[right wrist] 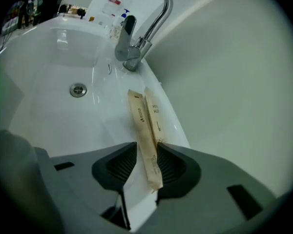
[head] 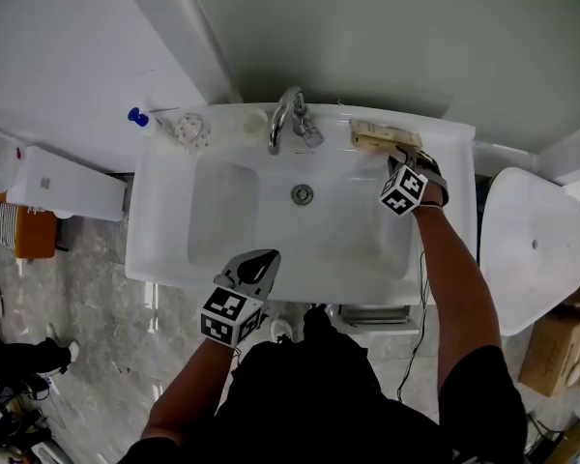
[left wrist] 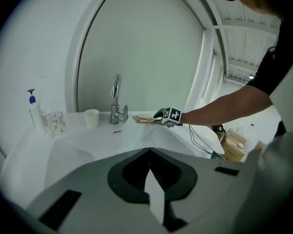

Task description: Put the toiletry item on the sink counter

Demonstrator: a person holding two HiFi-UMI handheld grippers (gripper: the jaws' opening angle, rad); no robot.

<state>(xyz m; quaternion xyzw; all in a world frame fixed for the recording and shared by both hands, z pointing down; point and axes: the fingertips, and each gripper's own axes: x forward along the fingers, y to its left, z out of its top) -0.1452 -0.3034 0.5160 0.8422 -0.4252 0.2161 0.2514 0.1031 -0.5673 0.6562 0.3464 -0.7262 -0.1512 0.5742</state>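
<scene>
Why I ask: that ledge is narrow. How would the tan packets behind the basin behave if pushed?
The tan packets look thin and flat, so probably light and a bit floppy, unlikely to roll. Lying on the glossy sink rim beside the sloping basin, a push might slide them in.

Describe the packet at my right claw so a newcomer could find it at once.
On the white sink, find the chrome tap at the back rim and look along the ledge to its right. Two flat tan paper packets lie side by side there; yours is the packet nearer the basin, lying between the open jaws of the right claw.
</scene>
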